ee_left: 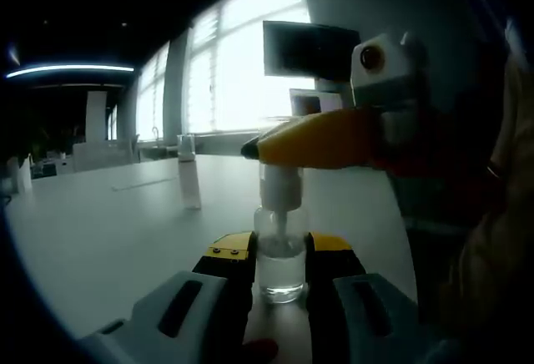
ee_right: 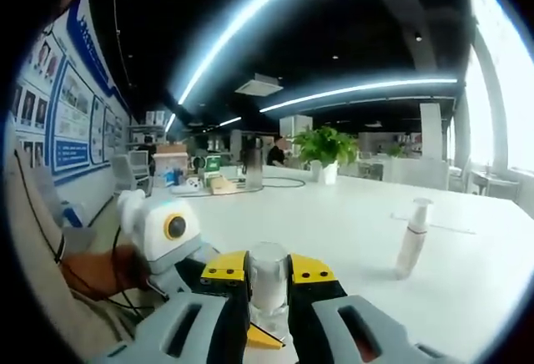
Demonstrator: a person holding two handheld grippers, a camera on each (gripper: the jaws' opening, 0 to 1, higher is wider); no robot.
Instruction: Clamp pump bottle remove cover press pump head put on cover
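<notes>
In the left gripper view a clear pump bottle [ee_left: 280, 265] stands upright on the white table [ee_left: 108, 239], with my left gripper [ee_left: 280, 251] shut on its body. Its white pump head [ee_left: 279, 187] rises above the jaws. My right gripper [ee_left: 310, 140] reaches in from the right, directly over the pump head. In the right gripper view my right gripper [ee_right: 269, 274] is shut on the clear cover [ee_right: 269, 270], looking down past it. Whether the cover still touches the pump head is hidden by the yellow fingers.
A second slim bottle [ee_left: 190, 179] stands alone on the table, also in the right gripper view as the slim bottle [ee_right: 412, 249]. A potted plant [ee_right: 324, 149] and desk clutter sit at the table's far end. A person's sleeve [ee_left: 501, 239] is close on the right.
</notes>
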